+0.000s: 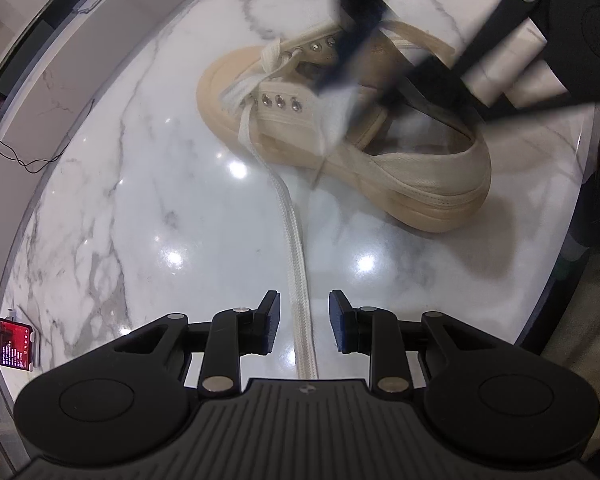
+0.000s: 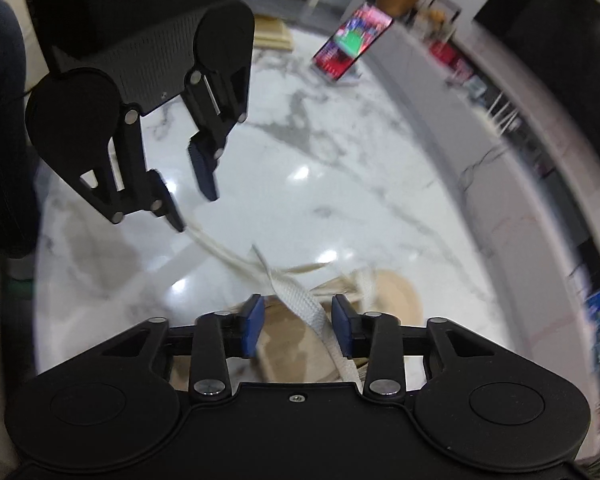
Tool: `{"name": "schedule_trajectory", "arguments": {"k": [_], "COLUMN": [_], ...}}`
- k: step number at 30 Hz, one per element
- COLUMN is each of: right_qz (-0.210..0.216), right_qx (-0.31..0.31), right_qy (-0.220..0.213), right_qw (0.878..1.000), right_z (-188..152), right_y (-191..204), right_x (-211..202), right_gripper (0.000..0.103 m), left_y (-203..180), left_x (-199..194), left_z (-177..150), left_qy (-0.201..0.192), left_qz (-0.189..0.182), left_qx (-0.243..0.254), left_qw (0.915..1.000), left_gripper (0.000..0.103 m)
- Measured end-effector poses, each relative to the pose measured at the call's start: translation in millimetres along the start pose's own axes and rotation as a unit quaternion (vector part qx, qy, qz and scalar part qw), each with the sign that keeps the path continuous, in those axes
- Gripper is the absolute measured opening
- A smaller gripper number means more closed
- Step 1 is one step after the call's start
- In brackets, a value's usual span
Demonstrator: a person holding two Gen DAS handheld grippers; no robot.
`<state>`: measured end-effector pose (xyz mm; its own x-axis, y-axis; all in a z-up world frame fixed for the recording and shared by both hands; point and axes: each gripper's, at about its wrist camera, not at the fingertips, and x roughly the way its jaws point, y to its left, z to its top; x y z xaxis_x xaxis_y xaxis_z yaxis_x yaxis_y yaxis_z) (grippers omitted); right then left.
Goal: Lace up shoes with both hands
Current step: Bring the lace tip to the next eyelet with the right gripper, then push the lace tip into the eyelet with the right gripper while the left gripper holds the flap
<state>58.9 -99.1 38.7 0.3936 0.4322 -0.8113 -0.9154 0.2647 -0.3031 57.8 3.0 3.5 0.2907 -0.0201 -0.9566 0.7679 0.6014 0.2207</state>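
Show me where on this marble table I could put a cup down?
The bare marble between the shoe and the phone at the table's rim is free; so is the patch bordered by lace, heel and rim. Crowded: over the shoe, under the right gripper, and along the lace between the left gripper's fingers.

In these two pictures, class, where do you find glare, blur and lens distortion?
Left wrist view: bright lamp spots glare on the marble table; its edge bows from the fisheye; the right gripper over the shoe is smeared by motion, while the lace stays sharp. Right wrist view: the shelves and the phone are blurred, glare spots again on the table.
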Motion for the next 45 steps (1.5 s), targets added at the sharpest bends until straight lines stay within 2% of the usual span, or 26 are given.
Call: {"name": "schedule_trajectory", "arguments": {"k": [4, 7, 12, 15, 19, 22, 29, 35, 40, 45], "right_qz": [0.003, -0.011, -0.028, -0.023, -0.017, -0.013, -0.01, -0.006, -0.001, -0.004], "right_qx": [0.035, 0.058, 0.11, 0.136, 0.15, 0.172, 0.207, 0.211, 0.215, 0.233], "right_qy": [-0.001, 0.012, 0.032, 0.036, 0.043, 0.043, 0.05, 0.051, 0.06, 0.066], "right_qw": [0.999, 0.998, 0.993, 0.99, 0.988, 0.984, 0.977, 0.976, 0.975, 0.97], "right_z": [0.7, -6.4, -19.5, -25.8, -29.7, -31.3, -32.6, -33.3, -32.3, -30.0], "right_y": [-7.4, -13.2, -25.4, -30.5, -34.1, -38.8, -45.2, -44.6, -44.7, -47.4], "right_x": [-9.3, -12.9, -10.9, -9.3, -5.1, -2.7, 3.9, 6.6, 15.2, 22.6], "right_gripper": [0.0, 0.0, 0.0, 0.0, 0.0, 0.0, 0.0, 0.0, 0.0, 0.0], "left_y": [1.1, 1.2, 0.6, -2.4, -2.8, -2.1, -1.3, 2.6, 16.2, 22.5], "left_x": [-0.4, -2.1, -10.5, -18.0, -27.3, -30.1, -25.5, -17.9, -15.0, -12.4], "left_z": [-0.2, 1.0, 6.5, 13.0, 21.8, 30.1, 45.4, 51.8, 46.0, 37.3], "left_qy": [-0.003, -0.01, -0.041, -0.066, -0.104, -0.129, -0.158, -0.166, -0.173, -0.162], "left_qz": [0.002, 0.004, -0.007, -0.016, -0.021, -0.015, -0.031, 0.001, 0.001, 0.002], "left_qx": [-0.003, -0.006, -0.02, -0.026, -0.048, -0.073, -0.107, -0.127, -0.163, -0.174], "left_qw": [1.0, 0.9999, 0.9989, 0.9974, 0.9932, 0.9888, 0.9812, 0.9779, 0.9713, 0.9714], "left_gripper": [0.026, 0.026, 0.026, 0.026, 0.026, 0.034, 0.034, 0.027, 0.01, 0.01]}}
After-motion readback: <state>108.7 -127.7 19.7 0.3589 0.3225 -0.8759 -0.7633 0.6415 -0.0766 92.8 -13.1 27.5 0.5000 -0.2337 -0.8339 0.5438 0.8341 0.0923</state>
